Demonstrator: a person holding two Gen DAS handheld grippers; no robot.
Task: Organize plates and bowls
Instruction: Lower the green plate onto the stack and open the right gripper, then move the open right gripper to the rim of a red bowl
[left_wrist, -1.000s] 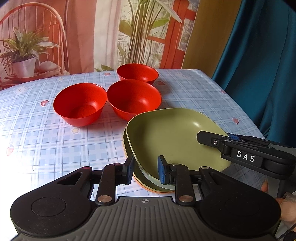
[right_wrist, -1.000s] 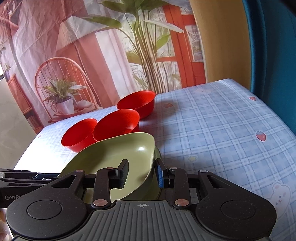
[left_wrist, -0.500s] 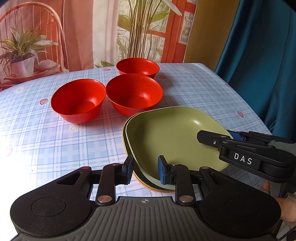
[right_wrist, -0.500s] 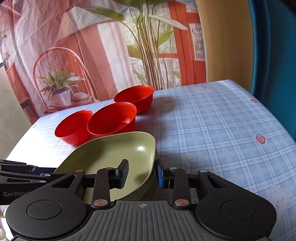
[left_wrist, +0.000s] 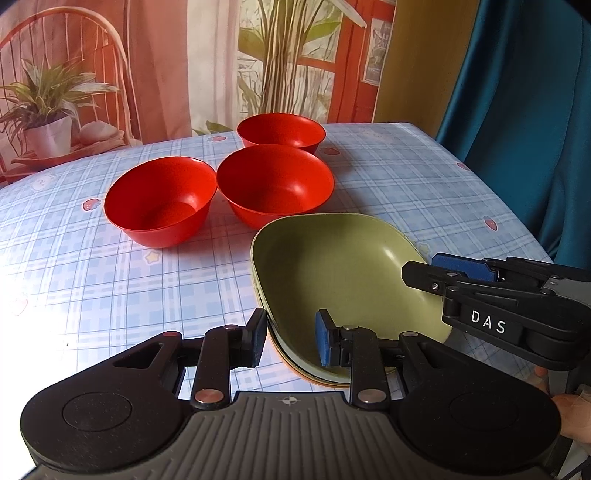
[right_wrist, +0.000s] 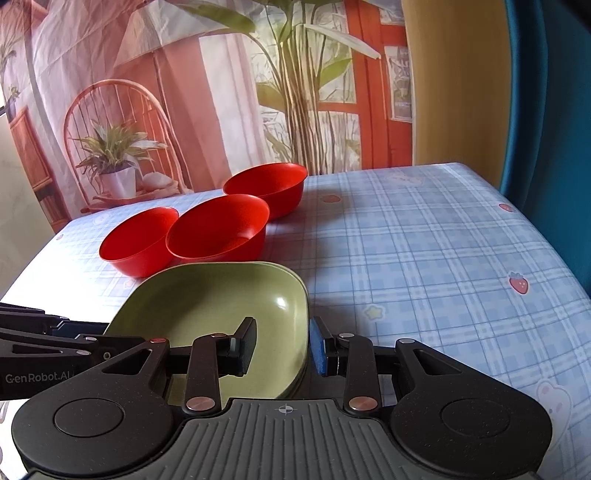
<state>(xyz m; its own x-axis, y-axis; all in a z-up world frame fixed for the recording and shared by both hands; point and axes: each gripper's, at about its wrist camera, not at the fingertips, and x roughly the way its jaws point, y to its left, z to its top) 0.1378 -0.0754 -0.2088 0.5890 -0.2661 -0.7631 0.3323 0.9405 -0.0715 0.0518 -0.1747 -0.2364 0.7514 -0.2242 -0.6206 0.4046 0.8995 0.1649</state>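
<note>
A stack of green plates (left_wrist: 332, 266) (right_wrist: 207, 302) lies on an orange plate (left_wrist: 317, 382) near the table's front edge. My left gripper (left_wrist: 290, 341) straddles the stack's near-left rim, one pad outside and the blue pad inside. Its jaws are opening, with the rim still between them. My right gripper (right_wrist: 280, 347) is shut on the opposite rim and also shows in the left wrist view (left_wrist: 436, 267). Three red bowls (left_wrist: 159, 199) (left_wrist: 273, 184) (left_wrist: 280, 131) stand empty and apart behind the plates.
A blue checked cloth covers the table (left_wrist: 406, 184). A teal curtain (left_wrist: 517, 110) hangs past its right edge. A printed backdrop with a chair and plants stands behind. A person's fingers (left_wrist: 569, 413) show at the lower right.
The top green plate has tipped down from a tilt to lie flatter on the stack. Both grippers have stayed at its rim, and the bowls have not moved.
</note>
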